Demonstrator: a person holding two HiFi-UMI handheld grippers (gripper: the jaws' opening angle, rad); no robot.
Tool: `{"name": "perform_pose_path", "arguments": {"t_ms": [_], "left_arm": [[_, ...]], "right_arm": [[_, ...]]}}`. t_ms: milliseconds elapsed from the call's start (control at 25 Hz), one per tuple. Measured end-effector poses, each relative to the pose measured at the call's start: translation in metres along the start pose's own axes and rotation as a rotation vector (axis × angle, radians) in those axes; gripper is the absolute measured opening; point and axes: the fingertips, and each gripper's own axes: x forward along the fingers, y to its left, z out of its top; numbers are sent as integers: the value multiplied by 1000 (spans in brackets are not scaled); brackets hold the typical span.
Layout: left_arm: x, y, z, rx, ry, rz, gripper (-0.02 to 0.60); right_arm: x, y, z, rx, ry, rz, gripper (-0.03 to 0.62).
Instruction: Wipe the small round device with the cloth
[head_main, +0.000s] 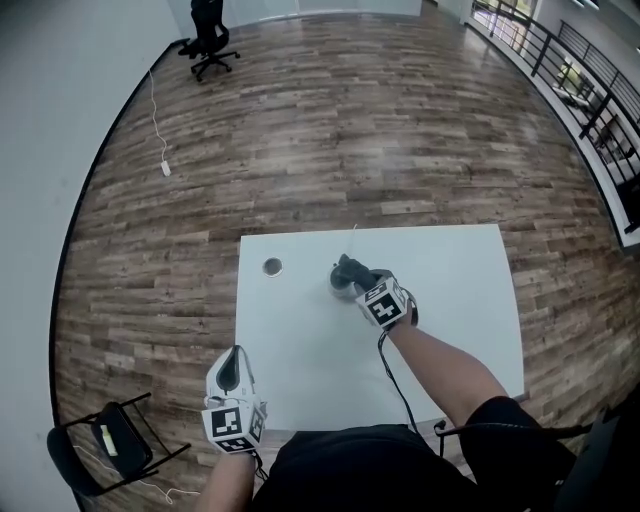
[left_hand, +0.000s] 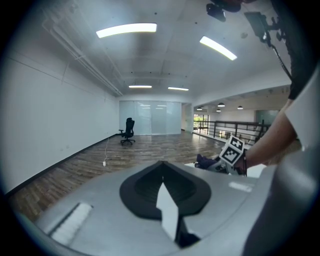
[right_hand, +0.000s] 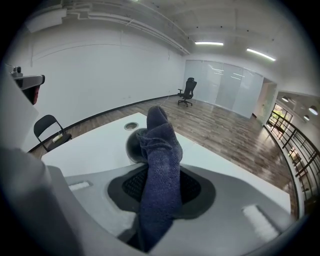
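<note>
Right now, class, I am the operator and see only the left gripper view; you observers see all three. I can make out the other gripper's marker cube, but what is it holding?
Observer: The right gripper is shut on a dark blue cloth, which stands up between its jaws.
Operator: Where is the device?
Observer: The small round device, dark and domed, sits on the white table just beyond the cloth. I cannot tell whether they touch.
Operator: Anything else on the table?
Observer: In the head view, a small grey ring lies near the table's far left corner.
</note>
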Motion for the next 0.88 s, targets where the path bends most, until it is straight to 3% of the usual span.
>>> {"name": "perform_pose_path", "arguments": {"t_ms": [640, 880], "left_arm": [[-25, 15, -15, -13, 42, 69, 8], [-28, 13, -18, -27, 40, 84, 6]], "right_arm": [[23, 9, -29, 25, 95, 44, 109], [26, 27, -39, 18, 131, 110, 110]]}}
